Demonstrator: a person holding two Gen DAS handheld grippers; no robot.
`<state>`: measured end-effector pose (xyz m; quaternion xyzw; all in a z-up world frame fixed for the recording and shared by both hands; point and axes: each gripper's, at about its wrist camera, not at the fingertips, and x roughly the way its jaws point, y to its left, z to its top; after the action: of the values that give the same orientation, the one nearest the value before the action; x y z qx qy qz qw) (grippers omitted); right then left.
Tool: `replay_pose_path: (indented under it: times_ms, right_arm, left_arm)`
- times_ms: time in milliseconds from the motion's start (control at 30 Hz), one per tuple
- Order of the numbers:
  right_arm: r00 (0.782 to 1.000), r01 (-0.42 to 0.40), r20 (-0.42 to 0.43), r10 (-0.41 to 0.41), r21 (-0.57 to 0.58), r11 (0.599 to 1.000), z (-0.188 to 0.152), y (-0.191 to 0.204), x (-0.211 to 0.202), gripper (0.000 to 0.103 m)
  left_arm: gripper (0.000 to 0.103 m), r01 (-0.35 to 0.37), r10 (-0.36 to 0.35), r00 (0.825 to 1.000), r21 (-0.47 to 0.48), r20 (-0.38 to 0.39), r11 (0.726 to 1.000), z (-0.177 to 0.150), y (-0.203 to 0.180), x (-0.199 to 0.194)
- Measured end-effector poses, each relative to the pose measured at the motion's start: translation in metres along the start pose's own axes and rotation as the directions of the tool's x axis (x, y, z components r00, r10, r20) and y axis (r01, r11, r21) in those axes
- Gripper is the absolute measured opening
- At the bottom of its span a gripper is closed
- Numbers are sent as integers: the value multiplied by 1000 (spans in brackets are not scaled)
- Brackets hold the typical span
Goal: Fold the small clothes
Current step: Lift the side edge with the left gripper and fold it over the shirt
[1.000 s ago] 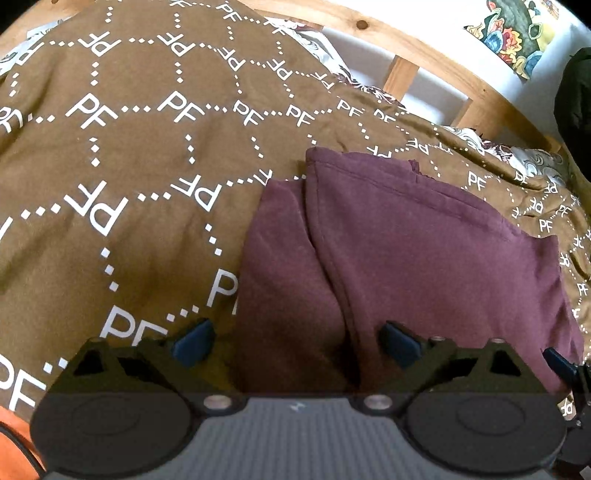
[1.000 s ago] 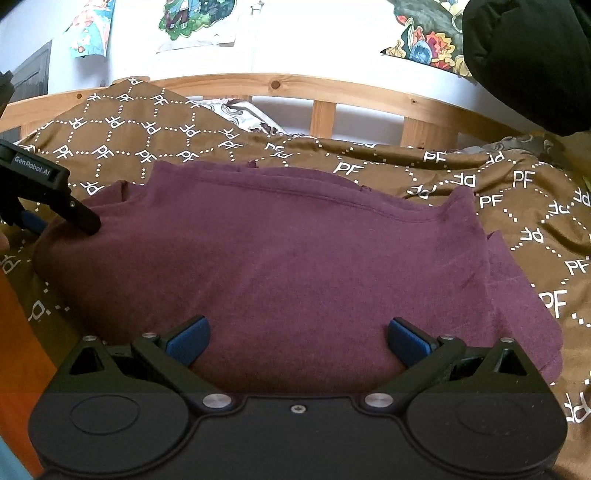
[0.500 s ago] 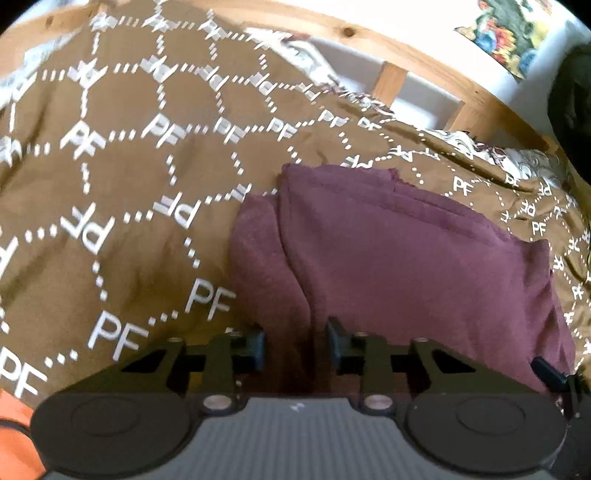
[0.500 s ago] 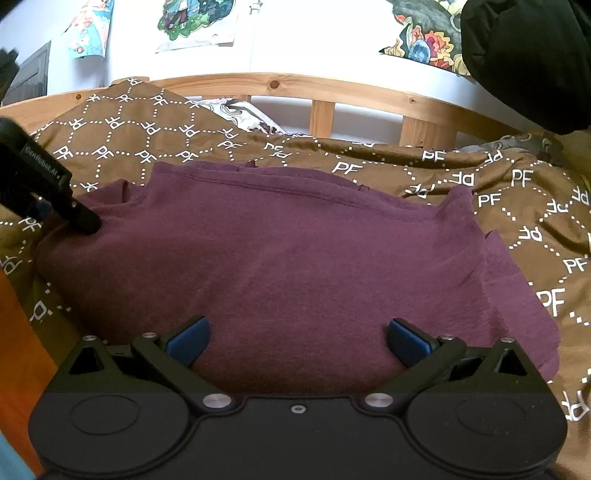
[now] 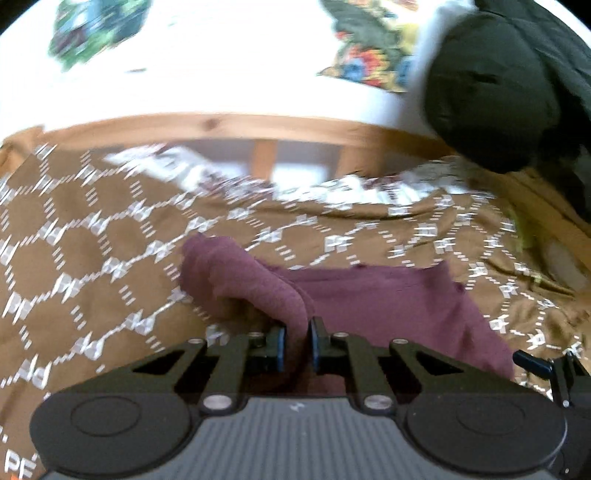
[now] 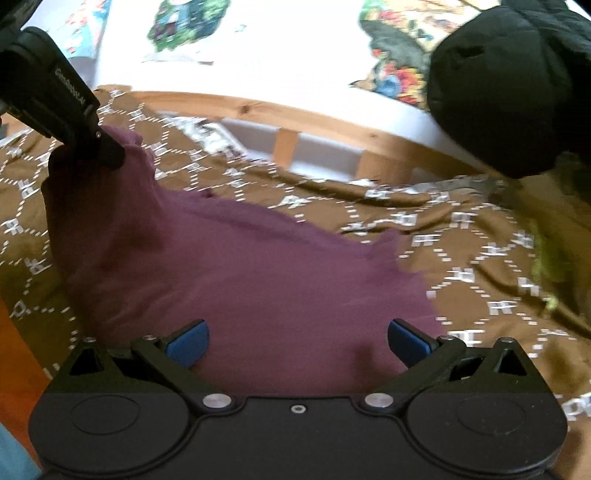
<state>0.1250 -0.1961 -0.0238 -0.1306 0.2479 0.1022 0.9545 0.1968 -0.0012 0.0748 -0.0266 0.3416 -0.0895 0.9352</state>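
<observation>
A maroon garment (image 6: 236, 266) lies on a brown patterned bedspread (image 6: 461, 236). My left gripper (image 5: 297, 345) is shut on the garment's left edge (image 5: 258, 284) and holds that fold lifted off the bed. It also shows in the right wrist view (image 6: 107, 155) at the upper left, with the cloth hanging from it. My right gripper (image 6: 297, 341) is open, its blue pads (image 6: 186, 341) spread over the garment's near edge, holding nothing.
A wooden bed rail (image 6: 332, 129) runs along the far side of the bed. A black garment (image 6: 517, 81) hangs at the upper right. Posters (image 6: 184, 22) are on the white wall. A right gripper fingertip (image 5: 532, 362) shows in the left wrist view.
My left gripper shut on the garment's left edge and lifted it up and away from the bed. The garment now drapes from it. My right gripper stayed open.
</observation>
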Motion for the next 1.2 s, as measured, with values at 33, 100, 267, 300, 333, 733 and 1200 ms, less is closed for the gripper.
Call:
replay_pose_path:
  times_ms: [33, 100, 267, 300, 333, 733, 1200]
  right_arm:
    - [1000, 10, -2, -10, 8, 1000, 1, -7, -2, 102]
    - [999, 36, -5, -36, 43, 998, 4, -24, -7, 102]
    - [996, 93, -33, -88, 164, 982, 9, -71, -11, 102]
    - [994, 111, -33, -107, 179, 978, 8, -80, -13, 102]
    - [991, 131, -33, -127, 193, 972, 7, -89, -14, 102]
    - [978, 203, -32, -204, 324, 924, -5, -138, -1, 102]
    - [953, 286, -5, -303, 351, 892, -8, -146, -5, 102]
  left_arm:
    - [13, 14, -14, 1000, 20, 2, 1000, 3, -12, 2]
    - [13, 39, -39, 999, 54, -2, 998, 6, -34, 6]
    - [11, 92, -87, 995, 90, -57, 992, 5, -85, 27]
    - [10, 100, -93, 993, 98, -73, 990, 4, -94, 32]
    - [8, 108, -99, 991, 107, -85, 988, 2, -102, 35]
    - [35, 185, -165, 979, 180, -120, 966, -29, -140, 42]
    - [96, 226, -232, 971, 100, 57, 969, -28, -130, -17]
